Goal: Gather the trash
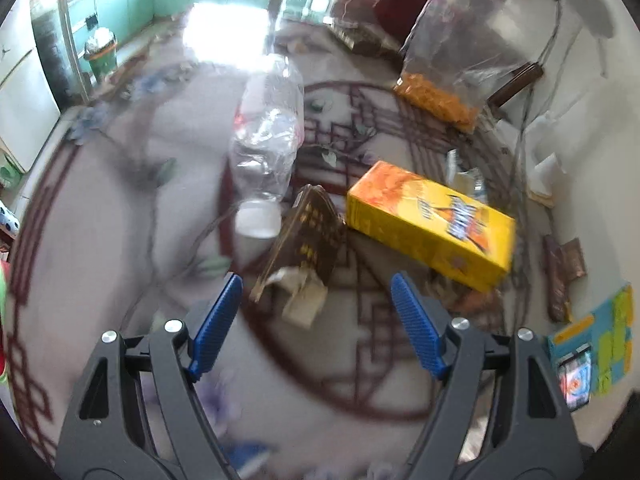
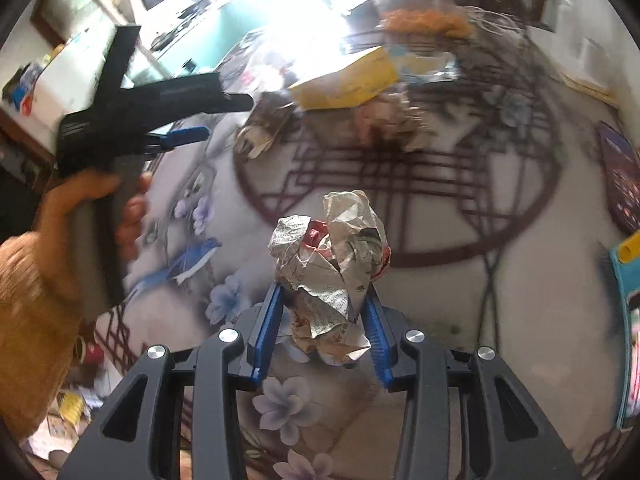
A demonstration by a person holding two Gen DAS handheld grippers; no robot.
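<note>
Several bits of trash are seen scattered on the patterned rug (image 1: 100, 240): a crushed clear bottle (image 1: 268, 132) w/ white cap, a torn brown carton (image 1: 308, 232), a yellow box (image 1: 432, 220), and a clear bag of orange snacks (image 1: 444, 64) further back. One piece is already held: a crumpled newspaper ball (image 2: 332, 272) is clamped between the blue pads of the right tongs (image 2: 326, 320), carried above the rug. The left tongs (image 1: 316, 320) are spread wide & hold nothing, aimed approx. at the brown carton, which lies just beyond the tips; the bottle's cap end is near it, the yellow box just beside it on the other side. The paper ball is judged v. light & soft, so it will compress, and a loose fold could slip if the squeeze is relaxed. The carton is judged light, thin card, partly collapsed; its raised folded ridge would be best pinched, not the ragged torn end. The bottle is probably slippery and springy, better taken at the neck by the cap. Room is open on the near rug; clutter and cables (image 1: 532, 92) crowd the wall side, so an approach from the near, open side is suggested. Both views are motion-blurred, so fine contact can't be confirmed
</note>
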